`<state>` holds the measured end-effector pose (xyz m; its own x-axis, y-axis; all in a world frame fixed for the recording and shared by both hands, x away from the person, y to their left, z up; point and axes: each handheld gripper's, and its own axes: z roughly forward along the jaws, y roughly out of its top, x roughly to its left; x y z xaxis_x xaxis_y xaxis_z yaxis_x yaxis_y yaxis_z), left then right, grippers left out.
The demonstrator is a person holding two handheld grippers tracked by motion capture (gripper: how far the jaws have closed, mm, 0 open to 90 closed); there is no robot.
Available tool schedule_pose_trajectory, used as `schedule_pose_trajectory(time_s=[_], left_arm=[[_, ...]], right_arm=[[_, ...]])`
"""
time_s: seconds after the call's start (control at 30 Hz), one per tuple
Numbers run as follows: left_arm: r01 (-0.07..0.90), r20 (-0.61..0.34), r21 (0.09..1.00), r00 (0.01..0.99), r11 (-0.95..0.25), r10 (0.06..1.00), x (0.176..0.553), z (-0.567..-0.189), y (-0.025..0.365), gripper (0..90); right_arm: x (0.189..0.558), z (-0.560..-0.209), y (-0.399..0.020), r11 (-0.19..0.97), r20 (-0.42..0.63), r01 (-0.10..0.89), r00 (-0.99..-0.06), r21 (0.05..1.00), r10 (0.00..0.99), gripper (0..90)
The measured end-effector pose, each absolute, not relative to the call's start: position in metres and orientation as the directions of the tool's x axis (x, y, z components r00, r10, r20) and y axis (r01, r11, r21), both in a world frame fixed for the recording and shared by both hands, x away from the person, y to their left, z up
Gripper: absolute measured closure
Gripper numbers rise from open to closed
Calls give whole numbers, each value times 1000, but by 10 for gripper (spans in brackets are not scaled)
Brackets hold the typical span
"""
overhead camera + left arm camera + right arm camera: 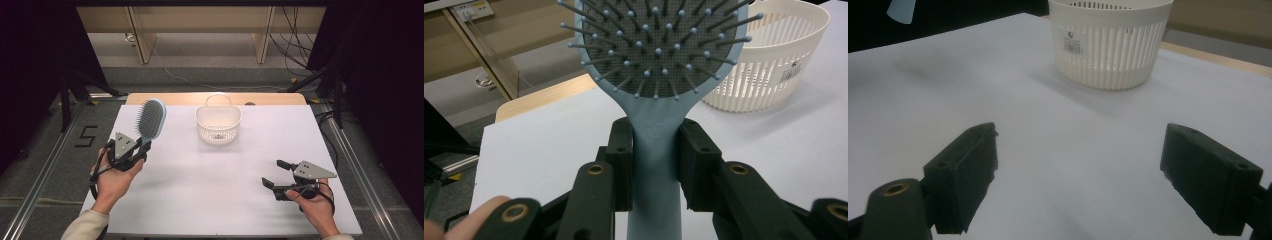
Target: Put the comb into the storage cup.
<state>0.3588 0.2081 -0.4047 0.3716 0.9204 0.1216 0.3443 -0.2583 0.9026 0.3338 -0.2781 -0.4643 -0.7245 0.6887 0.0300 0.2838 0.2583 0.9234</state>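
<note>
Left claw [655, 150] clenched on the brush [150, 120] handle, just below the head; brush was held upright above the bench [225, 200], left of the basket [218, 125]. Right claw [276, 174] released, empty, low over the bench. Brush looked light and stiff, with a smooth plastic handle that might slip. Neck grip seemed sound.

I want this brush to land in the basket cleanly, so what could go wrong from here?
1. The left gripper pinches the hairbrush low on its narrow handle, with the heavy head above; it could pivot or slip in the fingers.
2. The white basket looks light and nothing steadies it; the right gripper is open and apart from it, so a knock might slide or tip it.
</note>
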Motion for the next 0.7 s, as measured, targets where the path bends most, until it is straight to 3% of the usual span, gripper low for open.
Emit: schedule_pose_trajectory(time_s=[0.7], left_arm=[[335, 137, 901, 382, -275, 914, 361, -406, 206, 700]], right_arm=[[334, -464, -278, 259, 30, 284, -725, 923, 688, 159]])
